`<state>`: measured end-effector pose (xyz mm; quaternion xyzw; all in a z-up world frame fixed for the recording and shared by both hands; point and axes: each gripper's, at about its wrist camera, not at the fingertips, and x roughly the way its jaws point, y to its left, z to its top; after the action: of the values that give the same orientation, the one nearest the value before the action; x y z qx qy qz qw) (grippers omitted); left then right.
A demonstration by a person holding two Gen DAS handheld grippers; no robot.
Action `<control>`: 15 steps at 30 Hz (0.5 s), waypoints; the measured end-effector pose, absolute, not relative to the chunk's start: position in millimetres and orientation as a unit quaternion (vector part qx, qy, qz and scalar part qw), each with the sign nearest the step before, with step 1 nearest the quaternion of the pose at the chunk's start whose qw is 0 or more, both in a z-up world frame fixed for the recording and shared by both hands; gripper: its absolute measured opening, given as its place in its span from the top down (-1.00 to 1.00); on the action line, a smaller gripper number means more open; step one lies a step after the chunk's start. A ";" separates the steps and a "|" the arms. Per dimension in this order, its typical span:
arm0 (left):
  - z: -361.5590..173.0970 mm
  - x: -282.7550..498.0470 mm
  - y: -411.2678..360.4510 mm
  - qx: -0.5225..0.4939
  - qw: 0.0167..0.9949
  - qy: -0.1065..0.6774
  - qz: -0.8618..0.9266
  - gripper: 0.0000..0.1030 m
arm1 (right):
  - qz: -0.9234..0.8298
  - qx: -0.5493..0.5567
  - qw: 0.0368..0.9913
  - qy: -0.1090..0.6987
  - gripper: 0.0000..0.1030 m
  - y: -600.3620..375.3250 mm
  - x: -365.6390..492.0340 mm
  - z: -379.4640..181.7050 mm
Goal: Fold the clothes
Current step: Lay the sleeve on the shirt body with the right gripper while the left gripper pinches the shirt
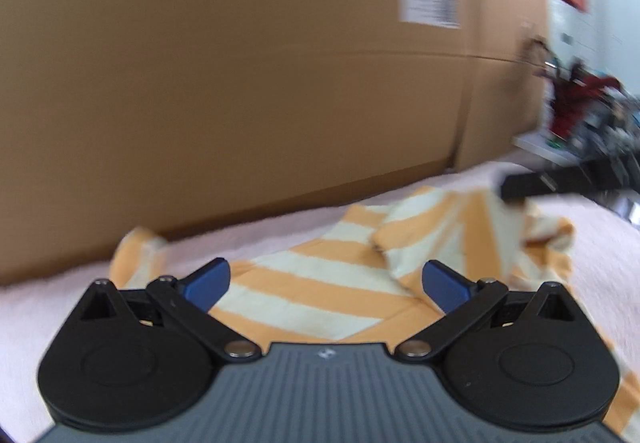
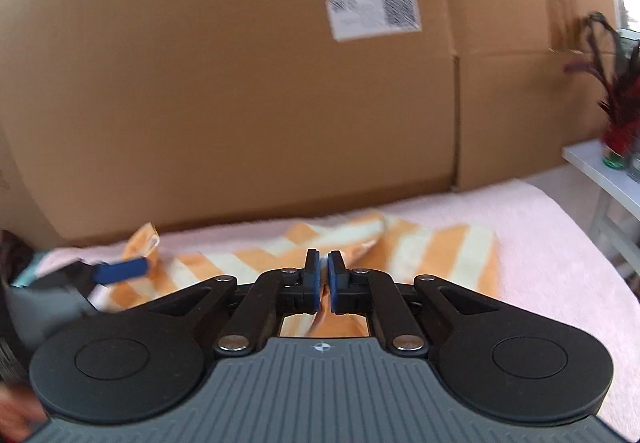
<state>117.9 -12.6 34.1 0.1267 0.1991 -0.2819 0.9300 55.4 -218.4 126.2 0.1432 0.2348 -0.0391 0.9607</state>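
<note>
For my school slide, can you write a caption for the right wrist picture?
Right gripper, shut and empty, above a crumpled orange-and-cream striped garment on a pink cloth.

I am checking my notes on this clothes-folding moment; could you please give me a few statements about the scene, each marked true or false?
1. The left hand-held gripper stands open. True.
2. The right hand-held gripper is wide open. False: its jaws are shut, with nothing visibly clamped.
3. The garment is orange and cream striped. True.
4. The garment lies neatly folded into a square. False: it is spread out and rumpled.
5. A large cardboard box stands behind the garment. True.
</note>
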 end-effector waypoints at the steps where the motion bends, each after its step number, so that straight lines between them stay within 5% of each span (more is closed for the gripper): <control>1: 33.7 110.5 -16.8 0.142 0.928 0.182 -0.293 -0.98 | -0.030 0.146 0.961 0.231 0.89 -216.7 56.3 133.1; 8: 26.2 85.3 -32.7 0.204 0.912 0.130 -0.332 -0.72 | 0.020 0.141 0.961 0.238 0.93 -195.9 66.7 151.5; 11: 23.3 83.1 -37.5 0.217 0.906 0.132 -0.339 -0.39 | 0.035 0.143 0.961 0.235 0.93 -190.0 67.8 153.8; 15: 23.6 83.5 -38.7 0.223 0.901 0.146 -0.343 -0.46 | 0.039 0.139 0.963 0.229 0.93 -184.7 67.9 154.9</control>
<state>83.5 -38.7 23.6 0.2227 0.1458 -0.3434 0.9007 67.9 -184.7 154.9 0.1387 0.2289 0.0390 0.9627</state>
